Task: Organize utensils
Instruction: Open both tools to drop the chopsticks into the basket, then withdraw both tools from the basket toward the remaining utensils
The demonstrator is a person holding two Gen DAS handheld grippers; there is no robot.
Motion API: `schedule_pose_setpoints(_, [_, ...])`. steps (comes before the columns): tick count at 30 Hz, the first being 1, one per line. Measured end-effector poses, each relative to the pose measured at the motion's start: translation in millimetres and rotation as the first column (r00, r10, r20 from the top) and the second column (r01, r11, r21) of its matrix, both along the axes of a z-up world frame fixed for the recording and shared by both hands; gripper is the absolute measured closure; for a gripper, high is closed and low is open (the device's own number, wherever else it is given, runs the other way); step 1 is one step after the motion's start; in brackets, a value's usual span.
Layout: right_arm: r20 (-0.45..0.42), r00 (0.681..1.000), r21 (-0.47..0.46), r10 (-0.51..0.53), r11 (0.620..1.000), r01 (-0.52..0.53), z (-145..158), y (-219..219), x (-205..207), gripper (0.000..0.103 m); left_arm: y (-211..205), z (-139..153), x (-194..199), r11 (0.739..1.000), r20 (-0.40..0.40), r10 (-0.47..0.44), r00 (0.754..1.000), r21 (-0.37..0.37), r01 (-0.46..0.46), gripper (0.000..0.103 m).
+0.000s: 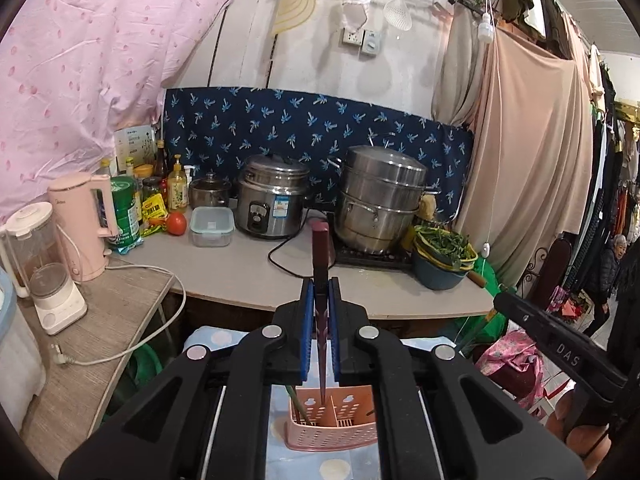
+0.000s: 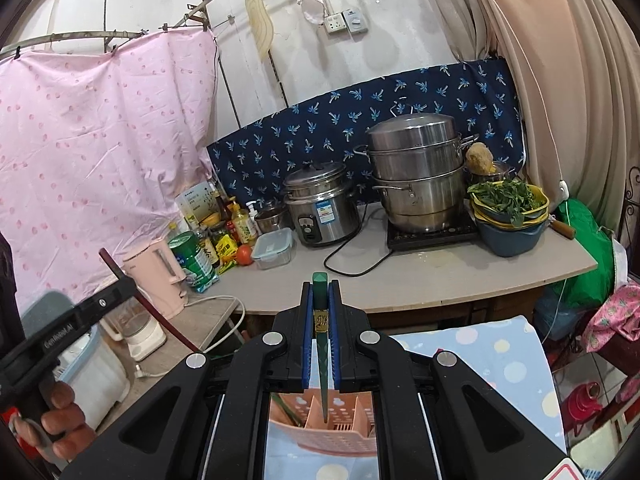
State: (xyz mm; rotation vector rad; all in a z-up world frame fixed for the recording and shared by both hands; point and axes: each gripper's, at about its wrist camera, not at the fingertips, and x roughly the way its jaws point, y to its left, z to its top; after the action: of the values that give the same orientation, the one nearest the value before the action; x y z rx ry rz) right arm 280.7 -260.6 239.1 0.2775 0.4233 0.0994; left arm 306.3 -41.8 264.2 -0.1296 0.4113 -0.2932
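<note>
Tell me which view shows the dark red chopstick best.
The left wrist view: the dark red chopstick runs full length between the left gripper pads, above the pink holder. The right wrist view shows it only small, at the left edge.

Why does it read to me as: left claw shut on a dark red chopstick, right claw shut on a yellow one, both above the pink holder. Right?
One error: the chopstick in the right claw is green, not yellow, as the right wrist view shows. The rest holds: the left claw is shut on a dark red chopstick, both above the pink holder.
</note>
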Motion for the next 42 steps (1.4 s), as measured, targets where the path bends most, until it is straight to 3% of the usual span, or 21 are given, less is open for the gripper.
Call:
schedule_pose_setpoints(11, [-0.128, 0.992, -0.006, 0.016, 1.0, -0.017, -61, 2, 31, 0.096, -14, -87, 47, 0.999, -0.152, 0.013, 0.988, 0.04, -0.007, 0.096])
schedule_pose_setpoints(15, [-0.16, 0.987, -0.021, 0.024, 0.999, -0.028, -78, 6, 33, 0.096, -15, -106, 49, 0.999, -0.188, 0.008, 0.982, 0.039, -0.001, 0.096])
schedule_pose_setpoints(18, [-0.166, 0.986, -0.025, 0.026, 0.999, -0.031, -83, 7, 31, 0.094, -13, -113, 46, 0.999, -0.196, 0.01, 0.981, 0.036, -0.003, 0.096])
schedule_pose_setpoints(20, [-0.162, 0.987, -0.041, 0.014, 0.999, -0.021, -84, 8, 28, 0.087, -11, -116, 41, 0.999, -0.185, 0.02, 0.982, 0.03, -0.015, 0.095])
schedule_pose_setpoints(22, [-0.157, 0.987, -0.04, 0.01, 0.999, -0.017, -84, 8, 23, 0.081, -9, -116, 35, 0.999, -0.175, 0.029, 0.984, 0.031, -0.024, 0.078])
schedule_pose_setpoints(25, [-0.147, 0.989, -0.04, 0.002, 0.999, -0.008, -82, 6, 12, 0.071, -3, -115, 24, 0.999, -0.158, 0.039, 0.987, 0.028, -0.035, 0.066])
schedule_pose_setpoints(32, [-0.152, 0.988, -0.029, -0.007, 1.0, 0.002, -82, 2, -19, 0.067, 3, -120, -8, 0.996, -0.159, 0.055, 0.986, 0.077, -0.043, 0.063])
schedule_pose_setpoints(42, [-0.196, 0.981, -0.037, -0.015, 0.999, 0.008, -107, 6, -79, 0.067, 21, -141, -59, 0.994, -0.202, 0.075, 0.976, 0.097, -0.056, 0.059])
